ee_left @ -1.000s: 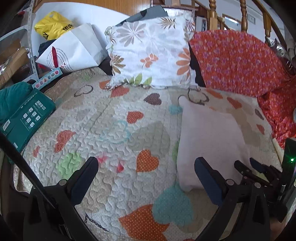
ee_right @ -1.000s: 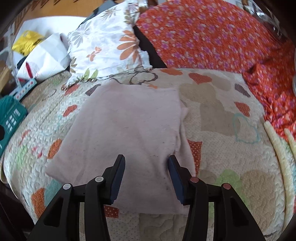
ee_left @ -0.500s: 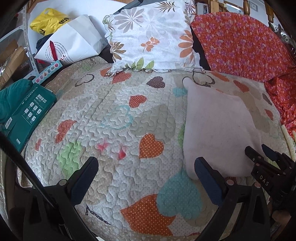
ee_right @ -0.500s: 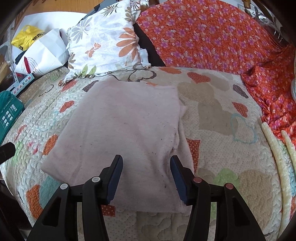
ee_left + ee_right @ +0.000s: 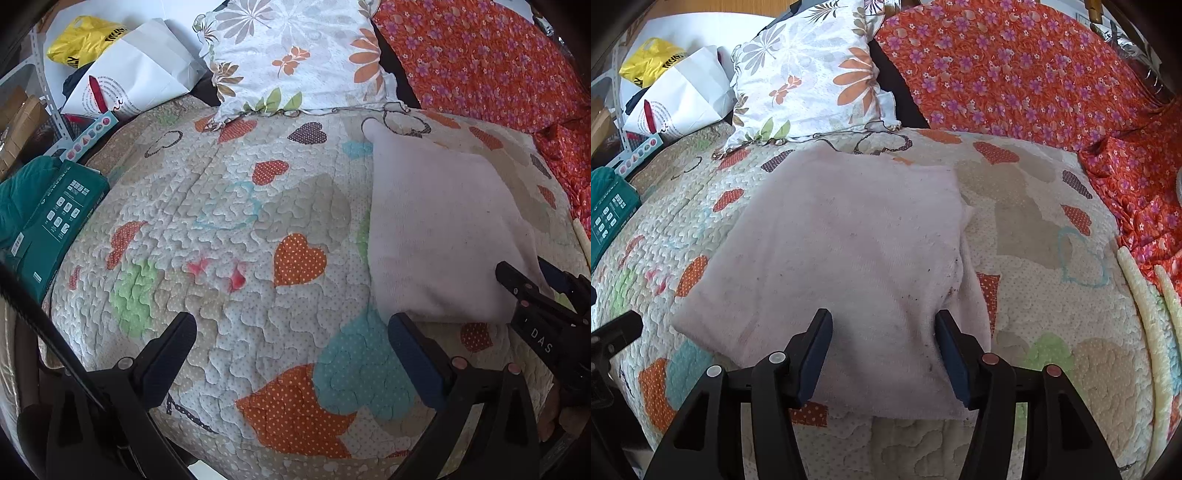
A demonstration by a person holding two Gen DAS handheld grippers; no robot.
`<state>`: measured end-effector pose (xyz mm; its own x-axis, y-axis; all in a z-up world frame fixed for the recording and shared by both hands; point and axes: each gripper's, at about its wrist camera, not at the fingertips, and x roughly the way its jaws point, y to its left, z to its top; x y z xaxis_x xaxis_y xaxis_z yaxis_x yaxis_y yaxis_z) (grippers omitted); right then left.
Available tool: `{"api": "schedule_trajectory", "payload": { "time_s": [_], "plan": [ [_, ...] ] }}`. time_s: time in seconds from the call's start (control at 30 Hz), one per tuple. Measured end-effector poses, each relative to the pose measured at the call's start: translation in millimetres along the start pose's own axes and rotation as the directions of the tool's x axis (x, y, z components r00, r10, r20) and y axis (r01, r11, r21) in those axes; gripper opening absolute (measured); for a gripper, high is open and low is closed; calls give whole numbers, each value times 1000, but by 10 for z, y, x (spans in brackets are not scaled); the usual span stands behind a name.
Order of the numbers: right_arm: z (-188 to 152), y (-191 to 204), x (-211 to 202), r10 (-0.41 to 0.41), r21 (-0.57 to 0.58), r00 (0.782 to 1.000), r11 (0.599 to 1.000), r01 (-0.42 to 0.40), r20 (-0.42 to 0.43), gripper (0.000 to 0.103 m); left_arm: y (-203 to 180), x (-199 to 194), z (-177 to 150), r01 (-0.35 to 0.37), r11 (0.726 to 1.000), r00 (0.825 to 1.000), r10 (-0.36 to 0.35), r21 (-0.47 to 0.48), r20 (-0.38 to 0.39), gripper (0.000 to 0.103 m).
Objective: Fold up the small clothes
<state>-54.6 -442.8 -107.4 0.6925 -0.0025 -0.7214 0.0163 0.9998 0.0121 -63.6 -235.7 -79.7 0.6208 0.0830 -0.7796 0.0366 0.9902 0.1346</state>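
- A pale pink, soft knit garment [image 5: 849,251] was seen lying flat on a quilted bedspread w/ coloured hearts [image 5: 229,280], already folded into a rough rectangle w/ doubled layers at its right edge.
- The right gripper [image 5: 882,343] was held just over the garment's near edge; its jaws were opening, w/ cloth lying under and between the blue pads [image 5: 816,347], but nothing was pinched.
- The left gripper [image 5: 291,354] was spread wide over bare quilt, to the left of the garment's near-left corner; nothing was held.
- Progress, as judged: at least one fold appeared done and the cloth apparently just let go. A further fold, halving the rectangle, was probably left, plus any smoothing. No pile of finished or waiting clothes could be made out.
- Other items were noted well apart at the far side: a white floral-print pillow [image 5: 809,81], an orange flower-patterned cloth [image 5: 1015,74], a white paper bag [image 5: 136,85] and a green cardboard box [image 5: 55,225] at the left edge.
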Motion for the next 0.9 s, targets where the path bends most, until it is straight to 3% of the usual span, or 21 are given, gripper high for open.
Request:
{"api": "schedule_trajectory", "payload": {
  "time_s": [0.9],
  "plan": [
    [13,11,-43,-5,-6,1000,1000,5,10,64,-5,139,-44,20,1000,998,-21,-20,-67,103]
  ]
}}
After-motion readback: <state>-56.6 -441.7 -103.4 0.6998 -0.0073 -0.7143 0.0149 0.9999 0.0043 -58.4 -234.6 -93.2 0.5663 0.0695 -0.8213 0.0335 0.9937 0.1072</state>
